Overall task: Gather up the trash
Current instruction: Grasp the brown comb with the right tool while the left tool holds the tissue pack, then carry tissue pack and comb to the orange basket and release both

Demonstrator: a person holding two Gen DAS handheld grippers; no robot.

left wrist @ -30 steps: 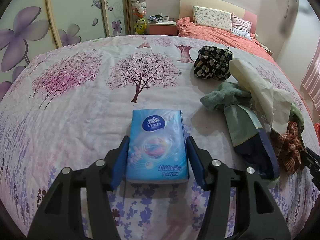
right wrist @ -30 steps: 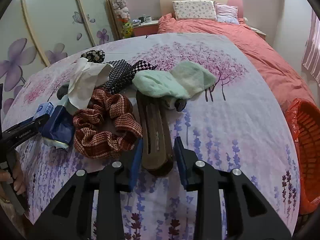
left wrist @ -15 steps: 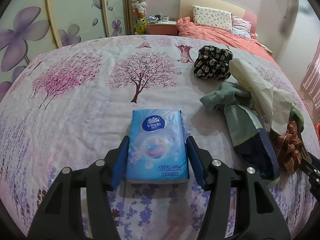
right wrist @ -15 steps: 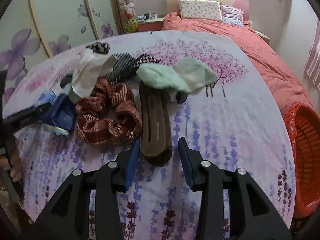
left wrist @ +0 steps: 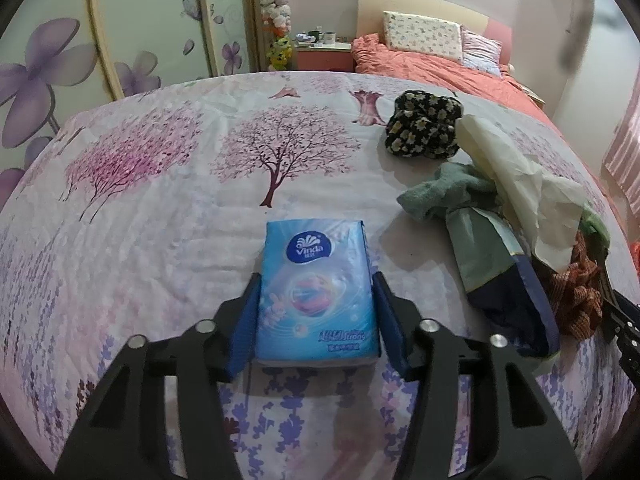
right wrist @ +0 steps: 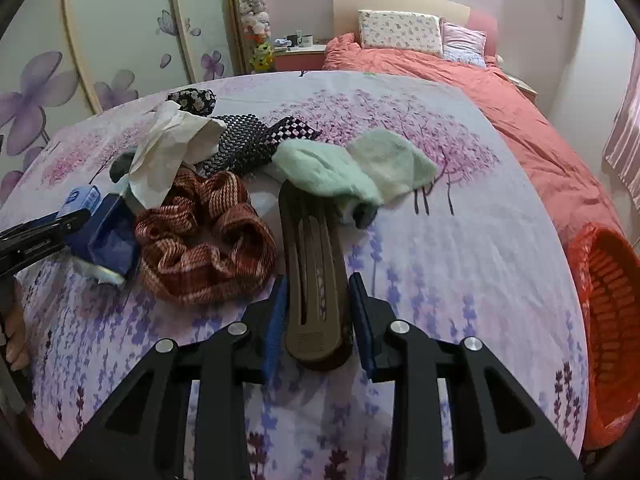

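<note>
Two grippers over a flower-print bed cover (left wrist: 160, 240). Left gripper (left wrist: 316, 314): jaws closing, blue pads against both sides of a blue tissue pack (left wrist: 316, 288) lying flat on the cover. Right gripper (right wrist: 318, 316): jaws closing around the near end of a brown slotted clip (right wrist: 314, 272), narrow gaps visible at the pads. Beside the clip: red plaid scrunchie (right wrist: 204, 240), crumpled paper (right wrist: 172, 156), mint cloth (right wrist: 352, 168). Orange basket (right wrist: 608, 320) at the right edge.
</note>
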